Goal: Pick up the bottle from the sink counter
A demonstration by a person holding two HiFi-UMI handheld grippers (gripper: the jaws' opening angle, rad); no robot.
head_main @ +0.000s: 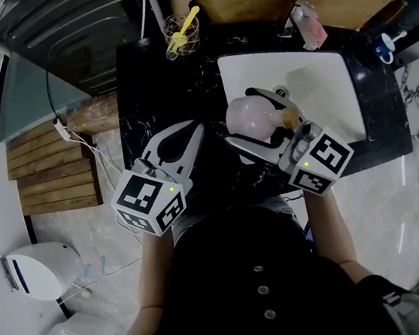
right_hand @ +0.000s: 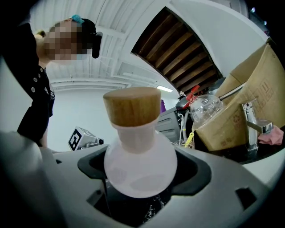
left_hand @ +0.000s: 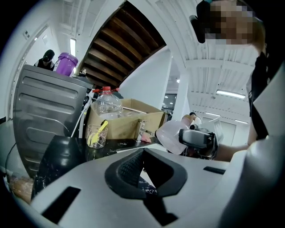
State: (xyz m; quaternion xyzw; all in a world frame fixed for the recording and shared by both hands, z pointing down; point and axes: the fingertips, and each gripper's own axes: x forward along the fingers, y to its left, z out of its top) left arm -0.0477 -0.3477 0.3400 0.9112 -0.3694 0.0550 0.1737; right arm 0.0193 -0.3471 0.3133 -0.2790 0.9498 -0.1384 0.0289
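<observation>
Right tool round pale, wood-capped bottle

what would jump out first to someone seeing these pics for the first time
First, the pale pink round bottle with a wooden cap, clamped between the jaws of the right gripper at the left edge of the white sink. Next, the left gripper beside it over the black counter, jaws together and holding nothing. A clear cup with a yellow utensil stands at the counter's back.
</observation>
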